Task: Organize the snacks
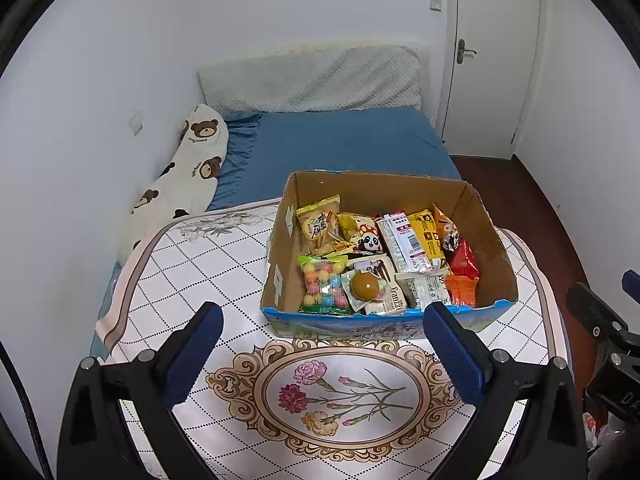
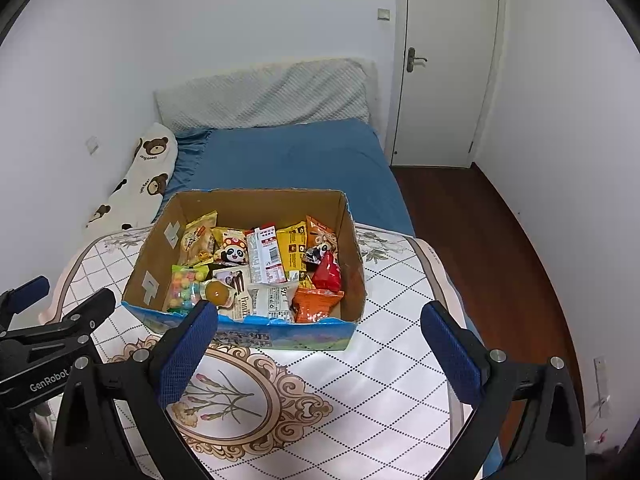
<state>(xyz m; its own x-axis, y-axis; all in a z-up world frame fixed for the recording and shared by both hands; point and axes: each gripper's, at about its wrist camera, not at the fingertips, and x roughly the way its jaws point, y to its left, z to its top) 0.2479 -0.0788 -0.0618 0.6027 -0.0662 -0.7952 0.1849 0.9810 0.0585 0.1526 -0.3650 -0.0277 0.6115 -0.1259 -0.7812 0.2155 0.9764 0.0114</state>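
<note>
Snack box (image 1: 384, 326) beyond spread tongs (image 1: 324, 316)

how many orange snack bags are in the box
2, maybe more hidden: one orange bag at the box's near right corner, another orange bag at its far right, behind the red bag.

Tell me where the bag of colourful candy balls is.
The candy bag lies in the cardboard box's near-left corner, beside the round orange jelly cup.
</note>
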